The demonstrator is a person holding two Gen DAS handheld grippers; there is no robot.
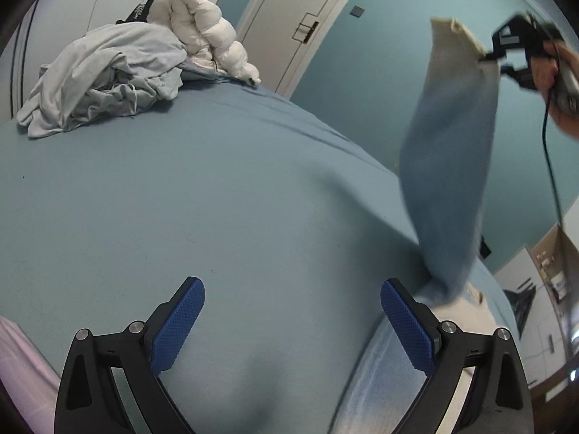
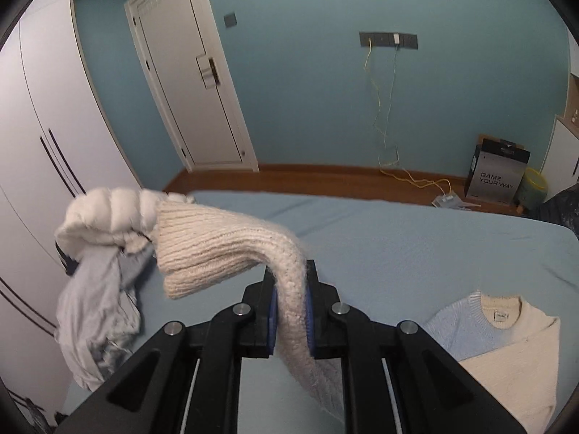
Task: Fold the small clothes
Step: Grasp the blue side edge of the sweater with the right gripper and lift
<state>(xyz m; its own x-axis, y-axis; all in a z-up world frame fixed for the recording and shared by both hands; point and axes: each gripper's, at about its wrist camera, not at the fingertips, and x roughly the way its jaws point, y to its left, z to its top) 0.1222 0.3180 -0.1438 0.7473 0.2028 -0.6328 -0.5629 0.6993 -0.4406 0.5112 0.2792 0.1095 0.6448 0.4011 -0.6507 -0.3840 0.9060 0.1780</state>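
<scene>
While the right hand-held gripper (image 2: 291, 311) clamps the cream cuff of the sweater (image 2: 506, 340) — sleeve lifted high off the bed (image 1: 181, 181) — the left hand-held gripper (image 1: 292, 320) gapes wide and empty. Folding looks barely begun (the clothes pile (image 1: 108, 72) waits untouched).

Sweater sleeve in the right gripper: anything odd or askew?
Nothing damaged. The right gripper pinches the sweater by its cream ribbed cuff, so the sleeve hangs lifted off the bed while the body lies flat.
</scene>
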